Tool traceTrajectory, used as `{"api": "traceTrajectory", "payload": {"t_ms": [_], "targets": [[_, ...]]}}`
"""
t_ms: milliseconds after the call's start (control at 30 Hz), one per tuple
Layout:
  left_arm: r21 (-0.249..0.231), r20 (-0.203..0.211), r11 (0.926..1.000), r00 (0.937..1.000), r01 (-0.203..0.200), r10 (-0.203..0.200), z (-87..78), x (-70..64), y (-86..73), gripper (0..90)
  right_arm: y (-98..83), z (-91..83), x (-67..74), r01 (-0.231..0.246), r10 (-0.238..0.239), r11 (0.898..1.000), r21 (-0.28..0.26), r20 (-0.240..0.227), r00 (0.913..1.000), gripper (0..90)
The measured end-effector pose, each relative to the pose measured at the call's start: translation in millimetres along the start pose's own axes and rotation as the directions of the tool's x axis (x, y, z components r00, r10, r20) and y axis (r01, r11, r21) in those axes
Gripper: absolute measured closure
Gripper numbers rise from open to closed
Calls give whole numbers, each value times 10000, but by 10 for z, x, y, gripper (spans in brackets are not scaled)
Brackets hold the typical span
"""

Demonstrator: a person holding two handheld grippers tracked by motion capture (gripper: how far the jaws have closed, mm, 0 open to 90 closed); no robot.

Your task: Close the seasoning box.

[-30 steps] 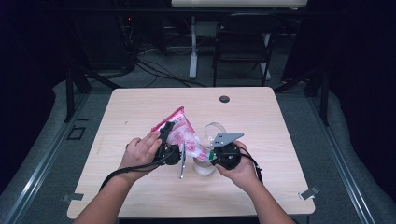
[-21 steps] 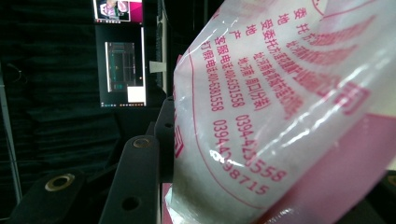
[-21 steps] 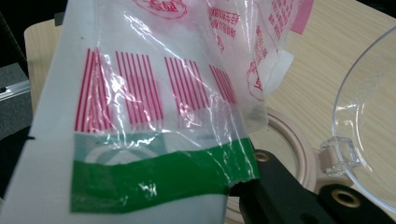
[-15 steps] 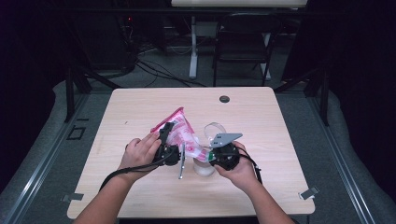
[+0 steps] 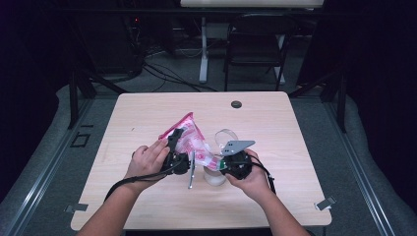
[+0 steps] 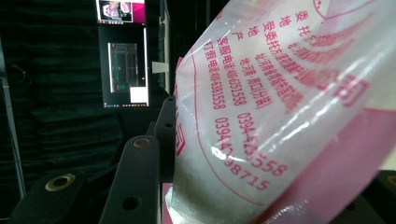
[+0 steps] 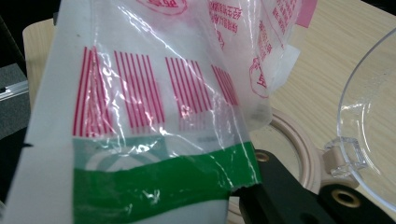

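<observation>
both grippers pinch a pink-and-white bag (image 5: 189, 140): the left gripper (image 5: 175, 147) clamps its side, the right gripper (image 5: 227, 164) its green-striped corner, tilted above a clear-lidded jar (image 5: 216, 172) on the wooden table (image 5: 275, 128).

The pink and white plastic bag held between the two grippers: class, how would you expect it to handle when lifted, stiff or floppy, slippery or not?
The bag is probably floppy: its thin film creases and wrinkles in the right gripper view. It is likely slippery, since the film is glossy with bright glints. It may feel fairly heavy for its size, as white granular contents seem to bulge its lower part.
</observation>
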State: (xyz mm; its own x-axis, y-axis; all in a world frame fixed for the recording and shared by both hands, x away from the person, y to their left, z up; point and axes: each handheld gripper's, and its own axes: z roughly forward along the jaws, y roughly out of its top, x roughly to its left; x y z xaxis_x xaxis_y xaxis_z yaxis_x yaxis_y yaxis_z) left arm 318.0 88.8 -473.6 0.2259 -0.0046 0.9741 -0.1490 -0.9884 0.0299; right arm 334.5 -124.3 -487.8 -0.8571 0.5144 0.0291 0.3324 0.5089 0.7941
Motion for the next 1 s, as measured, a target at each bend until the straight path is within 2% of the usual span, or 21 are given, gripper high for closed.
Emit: {"api": "traceTrajectory", "payload": {"t_ms": [100, 133, 567, 600, 633, 767, 800, 833, 867, 1000], "targets": [[-5, -31, 10000, 10000, -32, 32, 0, 4, 3, 636, -3, 3, -3, -33, 33, 10000, -18, 0, 10000, 900], [173, 53, 9998, 10000, -56, 55, -12, 11, 11, 637, -4, 5, -4, -27, 27, 10000, -6, 0, 10000, 900], [-51, -82, 9999, 9999, -126, 125, -11, 18, 15, 638, -13, 17, -5, -80, 80, 10000, -20, 4, 10000, 900], [148, 53, 9998, 9999, -152, 151, -23, 29, 23, 638, -12, 15, -5, -85, 85, 10000, 1, 2, 10000, 900], [-64, -90, 9999, 9999, -112, 112, -11, 20, 15, 638, -12, 16, -5, -86, 86, 10000, -2, -1, 10000, 900], [-53, -117, 9999, 9999, -111, 111, -15, 25, 19, 638, -14, 17, -7, -79, 79, 10000, -20, -13, 10000, 900], [140, -2, 9998, 9999, -143, 143, -27, 35, 27, 638, -14, 18, -7, -73, 73, 10000, -22, -9, 10000, 900], [133, -7, 9998, 9999, -127, 127, -26, 33, 28, 638, -14, 17, -8, -79, 79, 10000, -10, -8, 10000, 900], [-80, -146, 9999, 9998, -124, 123, -15, 25, 21, 638, -14, 17, -8, -83, 83, 10000, -9, -4, 10000, 900], [-116, -186, 9998, 9997, -131, 129, -19, 31, 29, 638, -20, 22, -11, -113, 113, 9999, -30, 56, 9999, 900]]}}
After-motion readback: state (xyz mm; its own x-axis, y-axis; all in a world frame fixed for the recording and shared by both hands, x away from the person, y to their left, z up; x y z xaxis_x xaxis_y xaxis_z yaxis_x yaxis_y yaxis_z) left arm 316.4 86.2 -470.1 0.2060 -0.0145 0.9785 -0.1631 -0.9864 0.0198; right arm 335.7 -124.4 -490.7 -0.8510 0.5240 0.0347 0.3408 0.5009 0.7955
